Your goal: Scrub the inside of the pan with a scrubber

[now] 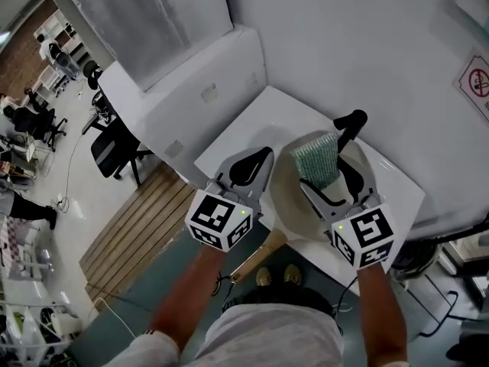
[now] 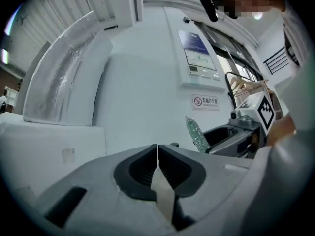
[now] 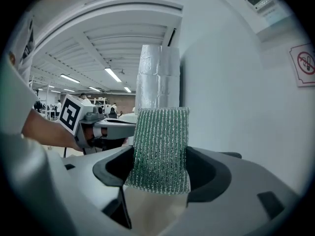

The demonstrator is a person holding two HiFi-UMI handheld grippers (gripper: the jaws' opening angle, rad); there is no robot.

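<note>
**A:** Where did we stand, starting from our own hands?

**B:** Our left claw (image 2: 157, 149) was pinched fully together with nothing in it, lying level by the near left side of the pan. Our right claw (image 3: 161, 156) was clamped on the green scrubber (image 1: 317, 157). The scrubber stood upright out of the jaws, with most of its length free beyond the tips.

**A:** And the pan?

**B:** The pan (image 1: 284, 201) sat on the white desk (image 1: 252, 121), below and between the two claws, with its wooden handle (image 1: 258, 257) pointing back toward us. The scrubber was over the bowl. We could not tell whether it touched the bottom yet, and we judged that it did not.

**A:** So how did we think the scrubbing should go?

**B:** We thought the right claw needed to tip further down, so that the free end of the scrubber met the inside and the hard jaw tips stayed clear of it. After that we wanted firm, small circles across the floor and up the sides. Nothing held the pan, so we expected it to slide under pressure. We judged that the left claw should open and take the handle first.

**A:** Was anything further off worth minding?

**B:** The wall (image 1: 367, 44) with its no-smoking sign (image 1: 477, 82) stood just behind the desk, so we meant to keep the strokes short.
</note>
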